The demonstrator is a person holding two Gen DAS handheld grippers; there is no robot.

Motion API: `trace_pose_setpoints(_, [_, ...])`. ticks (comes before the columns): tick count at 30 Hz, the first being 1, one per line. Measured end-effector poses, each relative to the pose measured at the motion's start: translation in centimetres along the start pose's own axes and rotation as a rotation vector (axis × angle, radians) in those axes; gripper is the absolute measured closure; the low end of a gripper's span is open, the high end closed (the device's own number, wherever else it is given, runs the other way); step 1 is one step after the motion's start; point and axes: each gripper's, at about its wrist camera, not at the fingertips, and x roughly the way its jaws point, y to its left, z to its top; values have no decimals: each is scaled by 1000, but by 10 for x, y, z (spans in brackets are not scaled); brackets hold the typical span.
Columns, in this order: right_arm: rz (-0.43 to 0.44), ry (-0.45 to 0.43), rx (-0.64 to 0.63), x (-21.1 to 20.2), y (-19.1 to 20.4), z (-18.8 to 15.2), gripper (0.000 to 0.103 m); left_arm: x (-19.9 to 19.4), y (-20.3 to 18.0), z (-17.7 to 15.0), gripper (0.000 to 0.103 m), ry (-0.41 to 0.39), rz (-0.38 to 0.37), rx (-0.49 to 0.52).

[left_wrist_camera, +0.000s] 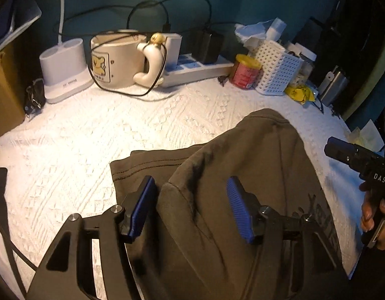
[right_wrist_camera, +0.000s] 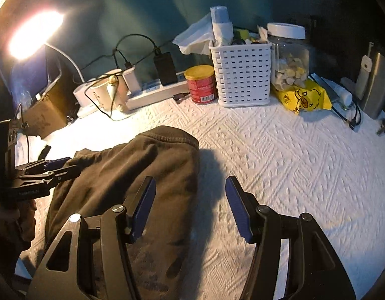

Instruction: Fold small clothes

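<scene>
The left gripper (left_wrist_camera: 191, 208) hovers over the dark olive garment (left_wrist_camera: 242, 175), and its jaws stand wide, with ribbed blue pads (left_wrist_camera: 238, 207) on black angular arms. Nothing is between them but the cloth below; whether the pads touch it I cannot tell. The garment is soft, matte cotton with stitched hems, already doubled over so that one rounded fold lies on a flatter layer. A faded print shows near its edge at 4 o'clock in the left wrist view.

The right gripper (right_wrist_camera: 191, 208) is also wide open. Its left pad is above the right border of the garment (right_wrist_camera: 132, 175), its right pad above the bare white cover (right_wrist_camera: 292, 175). This cover is a quilted textile with raised diamond and chevron pattern. From 12 to 4 o'clock in the right wrist view the cover lies free.

Farther, at the wall, the objects make a row. At 11 o'clock in the left wrist view a cream ceramic mug (left_wrist_camera: 117, 60) with a thick curved handle has a black cable (left_wrist_camera: 147, 20) looped around it. Beside it lies a white power strip (left_wrist_camera: 200, 70). At 1 o'clock stands a red tin (left_wrist_camera: 245, 71) with a yellow lid, touching a white perforated plastic basket (left_wrist_camera: 277, 71). In the right wrist view a clear jar (right_wrist_camera: 289, 57) stands behind a yellow crinkled packet (right_wrist_camera: 305, 98).
</scene>
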Motion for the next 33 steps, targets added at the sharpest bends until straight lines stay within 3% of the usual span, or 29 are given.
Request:
trace_pose_setpoints(5, [-4,27,-2,16,-4,6,42,6,-6,0,44,11,-7,58])
trace_pose_setpoints(6, [-5,33,-2,19,-5,7,42,7,-9,0,53,9,-6,80])
trace_pose_setpoints(7, [-6,38,-2,21,-5,8,42,7,-11,1,76,9,-6,97])
trace_pose_setpoints(9, [-6,50,-1,28,-7,9,42,13,-10,2,98,29,7,106])
trace_pose_setpoints(15, [-5,80,21,45,-13,11,42,0,6,13,100,-18,30,49])
trace_pose_setpoints(18, [26,90,41,51,-15,12,42,5,14,16,100,10,31,48])
trace_pose_setpoints(23, [49,103,38,59,-11,14,42,9,30,13,91,64,-11,-36])
trace_pose_setpoints(28, [78,115,27,64,-5,15,42,-12,41,6,38,17,46,-95])
trace_pose_setpoints(30, [83,120,24,67,-2,15,42,-16,43,1,34,17,53,-93])
trace_pose_setpoints(33, [100,122,13,69,3,14,42,-6,48,-6,34,63,1,-125])
